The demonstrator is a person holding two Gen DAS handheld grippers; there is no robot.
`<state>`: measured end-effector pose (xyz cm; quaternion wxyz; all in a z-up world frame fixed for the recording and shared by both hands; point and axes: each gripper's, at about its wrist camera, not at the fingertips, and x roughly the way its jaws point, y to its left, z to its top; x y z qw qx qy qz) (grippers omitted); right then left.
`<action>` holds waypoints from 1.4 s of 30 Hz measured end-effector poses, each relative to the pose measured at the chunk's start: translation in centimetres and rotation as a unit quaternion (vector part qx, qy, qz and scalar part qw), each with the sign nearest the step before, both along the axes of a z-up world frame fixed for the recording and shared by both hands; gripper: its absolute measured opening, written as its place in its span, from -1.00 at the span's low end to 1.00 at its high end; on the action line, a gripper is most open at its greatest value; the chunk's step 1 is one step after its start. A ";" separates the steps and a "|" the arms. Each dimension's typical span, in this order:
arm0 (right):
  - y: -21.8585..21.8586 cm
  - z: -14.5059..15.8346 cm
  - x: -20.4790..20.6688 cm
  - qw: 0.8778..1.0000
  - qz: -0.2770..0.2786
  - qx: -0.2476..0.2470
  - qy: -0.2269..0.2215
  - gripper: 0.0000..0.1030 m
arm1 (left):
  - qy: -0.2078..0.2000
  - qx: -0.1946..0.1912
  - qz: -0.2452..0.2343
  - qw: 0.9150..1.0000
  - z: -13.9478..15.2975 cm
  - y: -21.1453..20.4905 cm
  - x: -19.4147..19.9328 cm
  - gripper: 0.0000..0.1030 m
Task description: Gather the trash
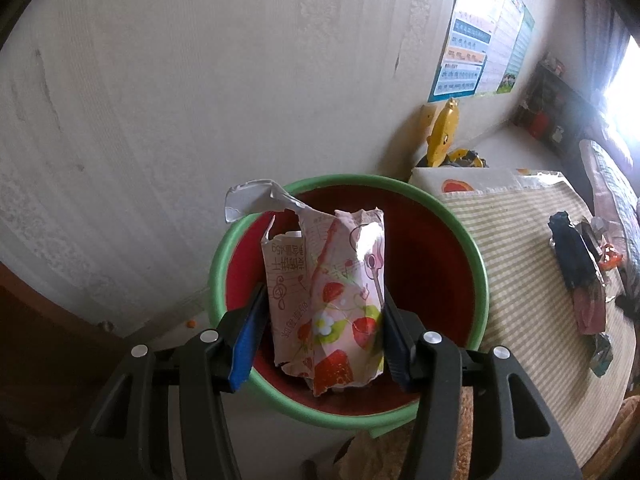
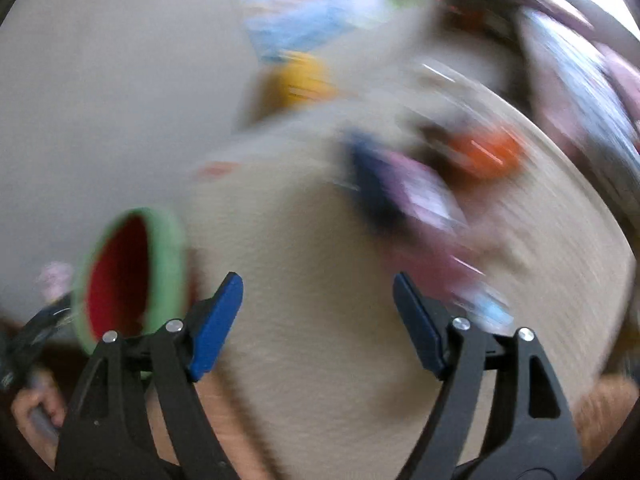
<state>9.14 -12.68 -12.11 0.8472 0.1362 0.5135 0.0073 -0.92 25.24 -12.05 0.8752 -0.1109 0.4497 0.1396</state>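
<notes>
So the left gripper [image 1: 322, 316] has its jaws clamped on a crinkly pink strawberry-print snack wrapper [image 1: 328, 296], held right over the mouth of the bin [image 1: 478, 264], a round bucket with a green rim and red inside, presumably so it'll drop straight in. The right gripper [image 2: 318, 320] is empty with jaws wide apart, above the striped surface [image 1: 516, 248]. More crumpled wrappers [image 1: 578, 276] lie there; the right view's too blurry for details.
</notes>
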 end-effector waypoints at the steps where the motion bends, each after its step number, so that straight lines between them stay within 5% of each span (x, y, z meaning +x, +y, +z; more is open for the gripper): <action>1: -1.8 -0.9 -0.2 0.999 -0.028 0.006 0.014 0.47 | 0.000 -0.002 0.000 1.000 -0.1 -0.1 0.0 0.00; 4: -5.3 -3.5 -0.7 0.996 -0.072 -0.002 0.056 0.47 | 0.001 -0.007 -0.008 1.000 -0.1 -0.7 0.4 0.00; 9: -5.7 -5.9 -0.9 0.995 -0.058 0.017 0.082 0.46 | -0.003 -0.005 -0.021 1.000 0.1 -1.7 0.7 0.00; 12: -5.4 -6.5 -0.9 0.994 -0.047 0.035 0.092 -0.25 | 0.000 -0.010 -0.017 1.000 -0.1 -1.6 0.6 0.00; 16: -5.7 -3.6 -2.8 0.997 -0.054 0.028 0.038 -0.36 | 0.002 -0.006 -0.014 1.000 -0.1 -1.4 0.4 0.00; 24: 1.8 3.7 -2.7 0.996 0.062 0.033 -0.054 -0.36 | 0.007 0.001 -0.008 1.000 -0.5 -1.1 0.9 0.01; 31: 14.2 4.4 -1.3 0.970 0.225 0.082 -0.051 -0.35 | 0.014 0.003 -0.004 1.000 -0.7 -0.7 0.8 0.03; 37: 19.9 4.4 0.3 0.947 0.296 0.117 -0.038 -0.30 | 0.021 0.002 0.000 1.000 -1.0 -0.2 0.5 0.12; 40: 21.0 4.2 1.2 0.948 0.289 0.133 -0.031 0.28 | 0.014 0.008 0.006 1.000 -0.8 -0.2 0.4 0.48; 42: 20.4 4.3 1.4 0.949 0.280 0.141 -0.033 0.36 | 0.012 0.006 0.006 1.000 -0.7 -0.2 0.4 0.50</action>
